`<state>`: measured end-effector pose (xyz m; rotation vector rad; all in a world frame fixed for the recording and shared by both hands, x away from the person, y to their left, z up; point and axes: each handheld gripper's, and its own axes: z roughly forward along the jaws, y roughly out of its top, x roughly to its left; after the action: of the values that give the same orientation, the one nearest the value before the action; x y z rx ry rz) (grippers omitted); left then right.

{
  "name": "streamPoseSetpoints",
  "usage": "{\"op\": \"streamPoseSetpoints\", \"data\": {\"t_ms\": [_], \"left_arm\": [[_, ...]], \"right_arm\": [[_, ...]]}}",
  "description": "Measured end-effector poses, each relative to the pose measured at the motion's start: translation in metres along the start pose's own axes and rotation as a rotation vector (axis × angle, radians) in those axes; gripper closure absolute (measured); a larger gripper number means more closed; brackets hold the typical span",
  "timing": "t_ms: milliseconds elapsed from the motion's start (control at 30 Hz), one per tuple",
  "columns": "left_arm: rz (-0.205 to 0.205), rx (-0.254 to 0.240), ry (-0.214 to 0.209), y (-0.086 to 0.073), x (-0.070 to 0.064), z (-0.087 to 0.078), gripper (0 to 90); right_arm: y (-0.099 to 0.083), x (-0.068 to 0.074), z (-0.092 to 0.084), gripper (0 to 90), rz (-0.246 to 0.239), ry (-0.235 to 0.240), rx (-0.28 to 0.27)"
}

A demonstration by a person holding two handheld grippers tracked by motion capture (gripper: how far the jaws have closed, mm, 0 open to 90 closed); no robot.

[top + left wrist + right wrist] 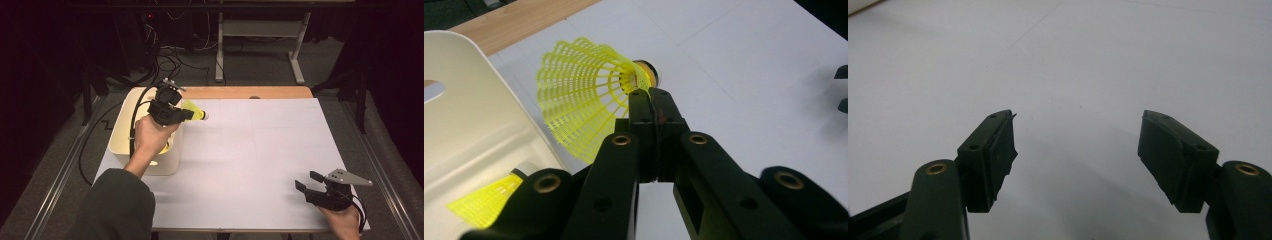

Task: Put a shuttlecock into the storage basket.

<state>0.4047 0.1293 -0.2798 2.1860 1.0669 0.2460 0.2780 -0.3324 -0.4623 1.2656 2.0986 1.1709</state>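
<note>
Shuttlecock (196,112) first, as the high view showed it: yellow, pinched in my left gripper (186,115) just past the right rim of the cream bin (120,134), above the white table (260,150). Its long axis ran toward three o'clock, cork end leading and skirt trailing back to the jaws. My right gripper (305,182) rested far off at five o'clock on the sheet, well apart from it, so the left was plainly the nearer hand and the only one with a say in it.

In the left gripper view my jaws stood pressed together on the neck of the shuttlecock (589,95), where the skirt meets the cork. The mesh fanned out toward ten o'clock from my fingertips (644,100) and the cork pointed away at twelve. Another yellow shuttlecock (484,200) lay inside the bin (464,100) at eight o'clock. I judged that the next move turned on this: the held one hung over bare table, outside the bin wall, with its cork aimed away from the bin.

In the right gripper view my fingers (993,155) stood wide apart with nothing between them, only the plain white table (1073,60) ahead at twelve o'clock.
</note>
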Motion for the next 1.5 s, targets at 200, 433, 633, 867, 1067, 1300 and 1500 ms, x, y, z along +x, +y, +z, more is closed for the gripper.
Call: {"op": "streamPoseSetpoints", "data": {"t_ms": [200,433,633,867,1067,1300,1500], "left_arm": [[-0.007,-0.01,0.004,-0.001,0.004,-0.006,89.8],[-0.016,-0.025,0.01,-0.003,0.009,-0.013,89.8],[-0.024,-0.03,0.02,-0.005,0.013,-0.018,89.8],[-0.034,-0.033,0.039,-0.008,0.017,-0.023,89.8],[-0.04,-0.036,0.053,-0.013,0.021,-0.027,89.8],[-0.053,-0.036,0.068,-0.019,0.026,-0.033,89.8],[-0.066,-0.03,0.082,-0.024,0.031,-0.034,89.7]], "right_arm": [[0.0,0.0,0.001,31.6,0.002,0.004,0.0],[0.0,-0.001,0.0,31.0,0.004,0.0,-0.001],[0.0,-0.001,0.0,31.0,0.007,0.004,0.0],[0.0,-0.001,0.001,31.1,0.007,0.007,0.002],[0.0,-0.001,0.0,31.1,0.006,0.008,0.002],[0.0,-0.001,0.0,31.1,0.005,0.009,0.0],[0.0,0.0,0.001,31.1,0.001,0.01,-0.001]]}}
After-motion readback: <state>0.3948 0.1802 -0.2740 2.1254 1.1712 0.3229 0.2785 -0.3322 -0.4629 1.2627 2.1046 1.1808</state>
